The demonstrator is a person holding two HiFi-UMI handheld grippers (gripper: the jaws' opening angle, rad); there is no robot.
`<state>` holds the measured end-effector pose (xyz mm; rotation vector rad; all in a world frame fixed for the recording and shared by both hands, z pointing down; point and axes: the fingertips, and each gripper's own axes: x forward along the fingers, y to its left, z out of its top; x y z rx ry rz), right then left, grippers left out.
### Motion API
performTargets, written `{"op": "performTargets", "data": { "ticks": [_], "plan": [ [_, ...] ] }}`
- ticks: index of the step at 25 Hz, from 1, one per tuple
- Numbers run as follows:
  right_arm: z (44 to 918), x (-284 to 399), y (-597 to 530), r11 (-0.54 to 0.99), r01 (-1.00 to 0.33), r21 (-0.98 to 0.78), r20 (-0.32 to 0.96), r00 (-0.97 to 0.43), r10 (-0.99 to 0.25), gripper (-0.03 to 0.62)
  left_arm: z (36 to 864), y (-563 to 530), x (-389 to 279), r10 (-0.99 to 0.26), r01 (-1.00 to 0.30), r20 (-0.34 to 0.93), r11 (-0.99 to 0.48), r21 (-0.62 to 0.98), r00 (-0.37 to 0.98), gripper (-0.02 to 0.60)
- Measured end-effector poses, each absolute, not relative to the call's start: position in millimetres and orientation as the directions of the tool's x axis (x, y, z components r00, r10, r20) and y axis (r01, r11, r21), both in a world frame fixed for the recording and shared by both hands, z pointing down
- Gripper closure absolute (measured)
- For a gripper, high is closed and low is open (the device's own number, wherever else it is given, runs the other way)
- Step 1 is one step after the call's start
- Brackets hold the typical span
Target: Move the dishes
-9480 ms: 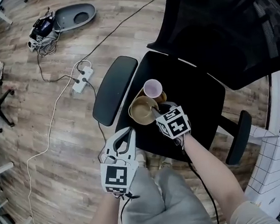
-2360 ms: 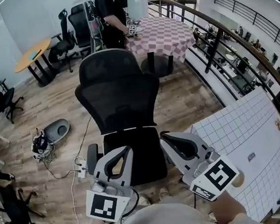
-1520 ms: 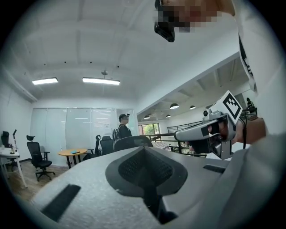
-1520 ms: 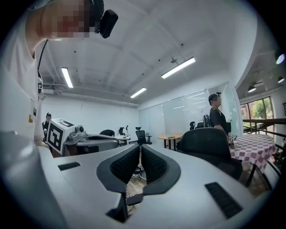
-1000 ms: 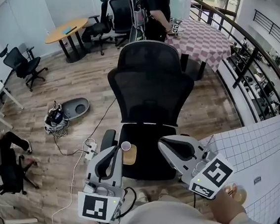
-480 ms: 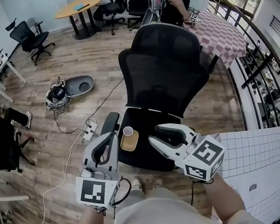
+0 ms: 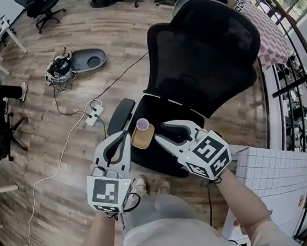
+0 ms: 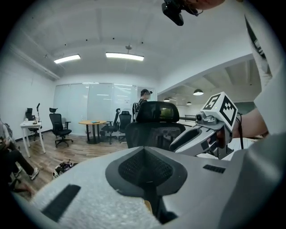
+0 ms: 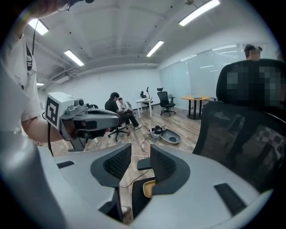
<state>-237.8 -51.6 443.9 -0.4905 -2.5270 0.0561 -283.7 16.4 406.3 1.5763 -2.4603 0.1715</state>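
L gripper [image 7: 123, 139]: jaws closed, nothing held; tan bowl [image 7: 142, 139] w/ pink cup [image 7: 142, 125] at its far rim sits on chair seat [image 7: 149, 157], btwn both tips; R gripper [image 7: 159, 133]: jaws just opened, apart, empty.

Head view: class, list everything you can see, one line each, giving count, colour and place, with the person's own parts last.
Chair: one, black, centre.
Cup: one, pale pink, left edge of the chair seat.
Plate: one, tan, on the seat by the cup.
Power strip: one, white, floor left of the chair.
Shell: one, grey, floor at upper left.
Board: one, white with a grid, lower right.
Left gripper: one, grey, shut, left of the plate.
Right gripper: one, grey, open and empty, right of the plate.
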Motion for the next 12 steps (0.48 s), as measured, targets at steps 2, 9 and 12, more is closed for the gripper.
{"op": "performTargets", "data": {
  "ticks": [2, 9, 12],
  "plan": [
    [472.6, -253.2, -49.7, 0.925, 0.356, -0.132, 0.559, -0.744, 0.366, 0.453, 425.8, 20.1, -298.0, -0.864, -0.89, 0.255, 0.455, 0.029, -0.434, 0.568],
    [574.6, -303.4, -49.0, 0.906, 0.401, -0.139, 0.641, -0.661, 0.391, 0.453, 517.8, 27.0, -340.4, -0.842, -0.88, 0.317, 0.472, 0.042, -0.436, 0.568],
    [617.8, -313.7, -52.7, 0.906, 0.395, -0.149, 0.666, -0.638, 0.388, 0.453, 559.2, 29.0, -348.1, -0.834, -0.873, 0.335, 0.483, 0.058, -0.439, 0.568]
  ]
}}
